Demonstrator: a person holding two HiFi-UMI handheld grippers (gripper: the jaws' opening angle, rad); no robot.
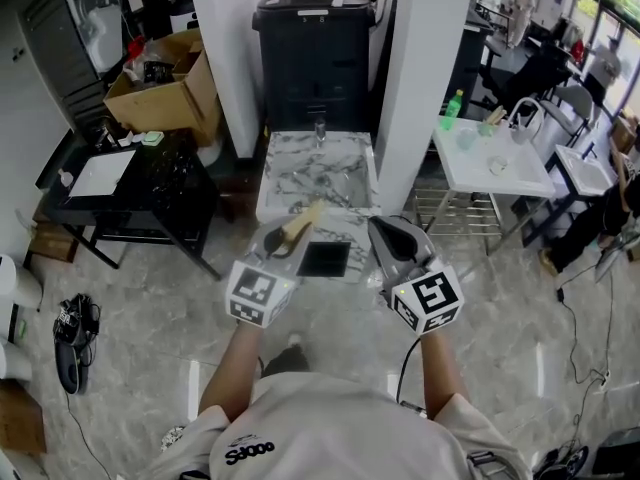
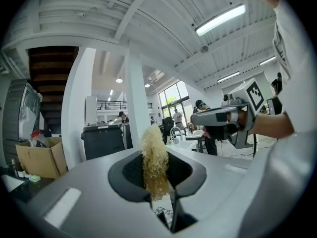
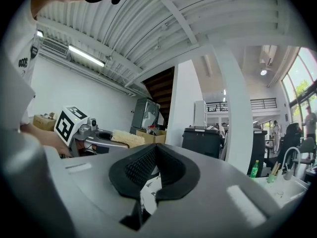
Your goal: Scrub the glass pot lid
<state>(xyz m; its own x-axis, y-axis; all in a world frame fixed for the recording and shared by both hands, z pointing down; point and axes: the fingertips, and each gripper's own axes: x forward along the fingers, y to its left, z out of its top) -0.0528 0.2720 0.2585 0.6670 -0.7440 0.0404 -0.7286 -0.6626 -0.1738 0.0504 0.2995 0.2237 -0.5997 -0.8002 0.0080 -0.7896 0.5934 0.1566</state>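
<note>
Scrubbing not started: left tool clamps the brush, right tool clenched empty, can't spot the lid anywhere.

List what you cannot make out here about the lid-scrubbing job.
- Glass pot lid: found in no view; grippers cover part of the marble counter in the head view.
- Brush handle: left gripper view, hidden by the left gripper.
- Dark square: head view, too small to identify.

Left tongs clamp brush; right tongs closed, empty.
</note>
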